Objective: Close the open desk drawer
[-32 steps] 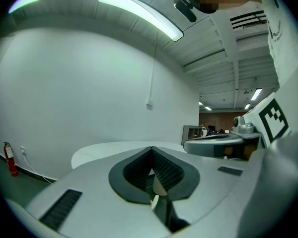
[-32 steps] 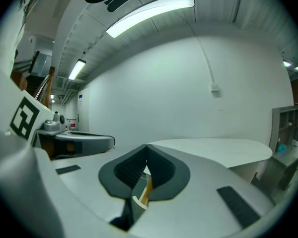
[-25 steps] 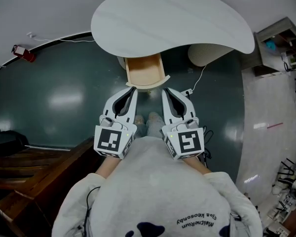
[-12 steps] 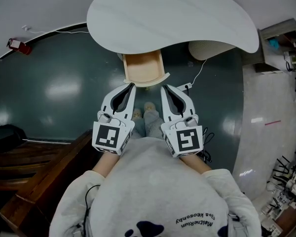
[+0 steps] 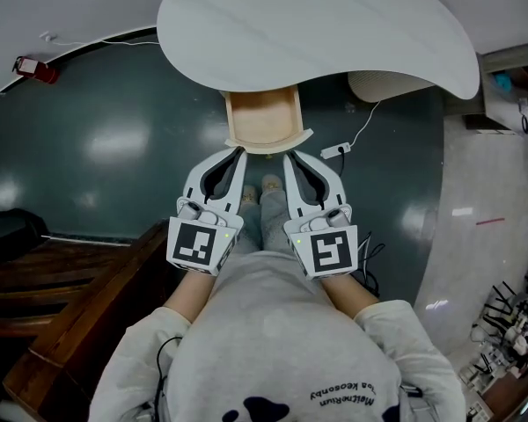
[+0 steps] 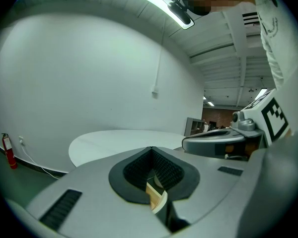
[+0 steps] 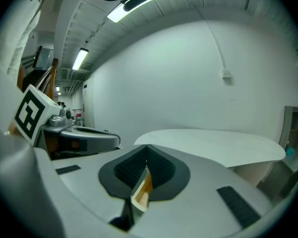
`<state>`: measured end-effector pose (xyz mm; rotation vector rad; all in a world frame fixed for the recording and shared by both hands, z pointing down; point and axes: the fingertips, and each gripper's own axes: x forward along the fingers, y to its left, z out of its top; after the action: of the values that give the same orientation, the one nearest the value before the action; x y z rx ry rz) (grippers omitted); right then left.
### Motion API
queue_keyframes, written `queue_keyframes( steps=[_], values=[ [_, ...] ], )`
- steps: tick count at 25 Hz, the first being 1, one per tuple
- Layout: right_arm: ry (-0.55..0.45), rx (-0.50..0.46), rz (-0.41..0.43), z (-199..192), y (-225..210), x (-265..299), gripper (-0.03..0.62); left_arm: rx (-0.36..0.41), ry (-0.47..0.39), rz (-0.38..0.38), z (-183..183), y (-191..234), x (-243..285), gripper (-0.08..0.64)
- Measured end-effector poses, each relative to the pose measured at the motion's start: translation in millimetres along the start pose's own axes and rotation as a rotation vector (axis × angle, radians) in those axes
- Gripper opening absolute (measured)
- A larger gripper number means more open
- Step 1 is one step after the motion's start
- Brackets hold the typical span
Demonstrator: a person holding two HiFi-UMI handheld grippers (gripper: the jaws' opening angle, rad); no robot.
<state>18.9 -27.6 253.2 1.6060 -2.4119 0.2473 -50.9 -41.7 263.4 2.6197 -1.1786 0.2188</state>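
The desk drawer (image 5: 264, 120), of pale wood, is seen pulled out from under the near edge of the white rounded counter (image 5: 317, 25), with its empty inside exposed and its curved front panel turned toward the person. The left hand-held gripper (image 5: 238, 153) is held with its jaws pressed together, the tip just beside the left end of the drawer front; whether contact is made cannot be told. The right hand-held gripper (image 5: 288, 158) is likewise pressed together and empty, its tip just beside the front's right half. In each gripper view only a sliver of the drawer's wood is seen past the closed jaws. A dark green floor (image 5: 114, 156) lies below the counter, and a red fire extinguisher (image 5: 35, 67) is set by the wall beyond the counter's left end.
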Motion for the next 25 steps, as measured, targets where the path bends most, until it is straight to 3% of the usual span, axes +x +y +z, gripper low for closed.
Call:
queue_keyframes(
  steps=[8,25],
  values=[
    [0.032,-0.023,0.028,-32.4,9.5,21.1,0.017,0.007,0.041,0.018,-28.5,18.2,9.7,0.006],
    [0.114,-0.007,0.003,-104.2,-9.3,52.3,0.017,-0.025,0.117,0.02,-106.7,32.5,38.4,0.006]
  ],
)
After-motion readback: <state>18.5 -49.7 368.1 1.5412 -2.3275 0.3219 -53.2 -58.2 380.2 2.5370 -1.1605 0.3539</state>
